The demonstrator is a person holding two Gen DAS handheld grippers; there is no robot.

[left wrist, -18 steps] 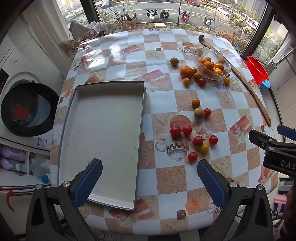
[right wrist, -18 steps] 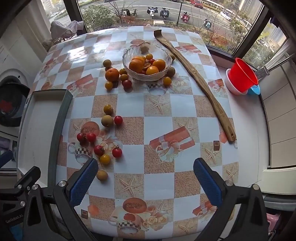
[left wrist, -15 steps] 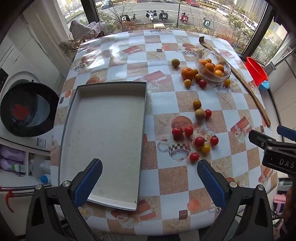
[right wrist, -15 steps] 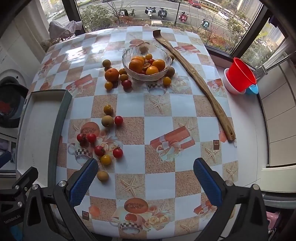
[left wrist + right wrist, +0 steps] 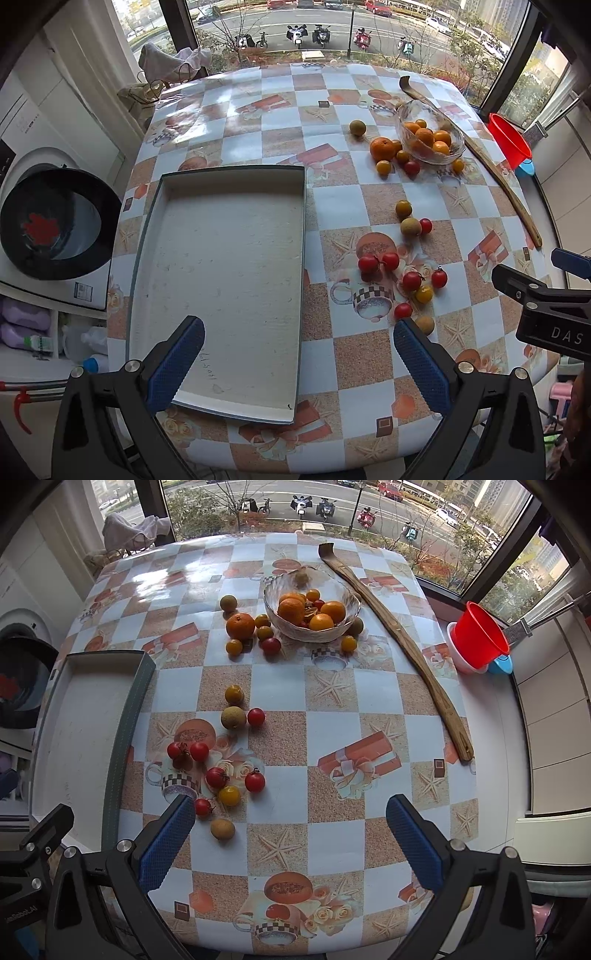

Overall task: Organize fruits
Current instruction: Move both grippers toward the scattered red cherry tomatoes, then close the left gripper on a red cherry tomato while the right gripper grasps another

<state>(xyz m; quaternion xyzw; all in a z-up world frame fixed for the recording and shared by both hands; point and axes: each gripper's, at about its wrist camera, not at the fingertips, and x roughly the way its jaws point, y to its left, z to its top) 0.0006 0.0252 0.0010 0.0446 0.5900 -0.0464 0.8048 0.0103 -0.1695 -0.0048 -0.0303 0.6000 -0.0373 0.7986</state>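
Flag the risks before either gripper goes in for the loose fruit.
1. The cherry tomatoes lie clustered, some touching; closing on one could nudge its neighbours into rolling.
2. The brown round fruit lies loose on the smooth tablecloth, so a glancing touch may send it rolling.
3. The glass bowl is heaped with oranges, and fruit sits against its base; bumping it may spill them.

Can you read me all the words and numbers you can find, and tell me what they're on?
"DAS": white letters, cut off at the picture's edge, on the black body of the right gripper.
Handwritten marks on the floor of the white rectangular tray: too faint to read.
Sticker on the white washing machine: too small.
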